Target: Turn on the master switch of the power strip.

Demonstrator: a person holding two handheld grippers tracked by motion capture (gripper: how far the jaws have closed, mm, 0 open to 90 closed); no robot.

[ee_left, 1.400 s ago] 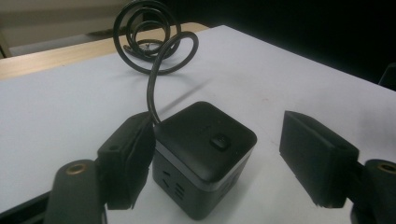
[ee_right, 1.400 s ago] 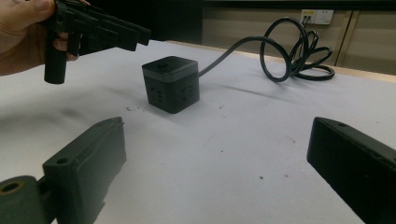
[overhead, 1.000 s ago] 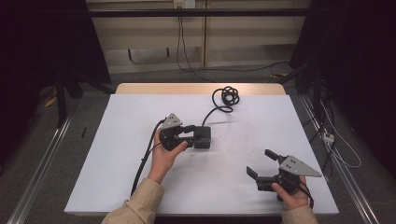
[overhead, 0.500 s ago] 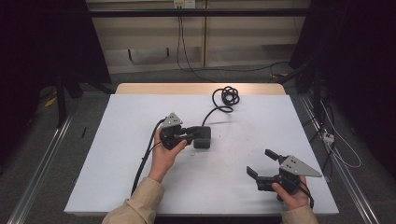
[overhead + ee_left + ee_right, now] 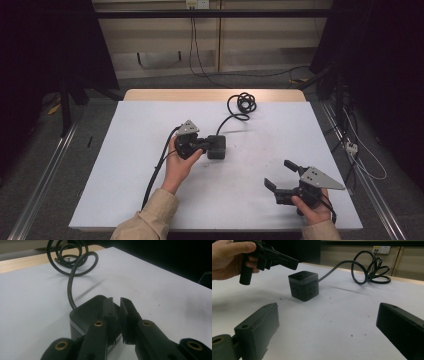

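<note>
Two grippers are in my hands: the left gripper (image 5: 206, 145) hovers just above the black power cube (image 5: 217, 147) mid-table, its jaws just closing to nearly together with nothing between them. My right gripper (image 5: 280, 176) rests well apart near the table's (image 5: 125, 165) front edge, jaws spread wide and empty.

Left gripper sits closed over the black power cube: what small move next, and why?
Probably lower the left gripper onto the power cube's top to press it: its jaws have just closed with nothing between them, hovering above the cube, while the right gripper waits open, apart.

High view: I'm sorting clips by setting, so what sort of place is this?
Probably a lab recording bench: a white-topped table between dark curtains, floor rails, wall sockets and loose cables.
</note>
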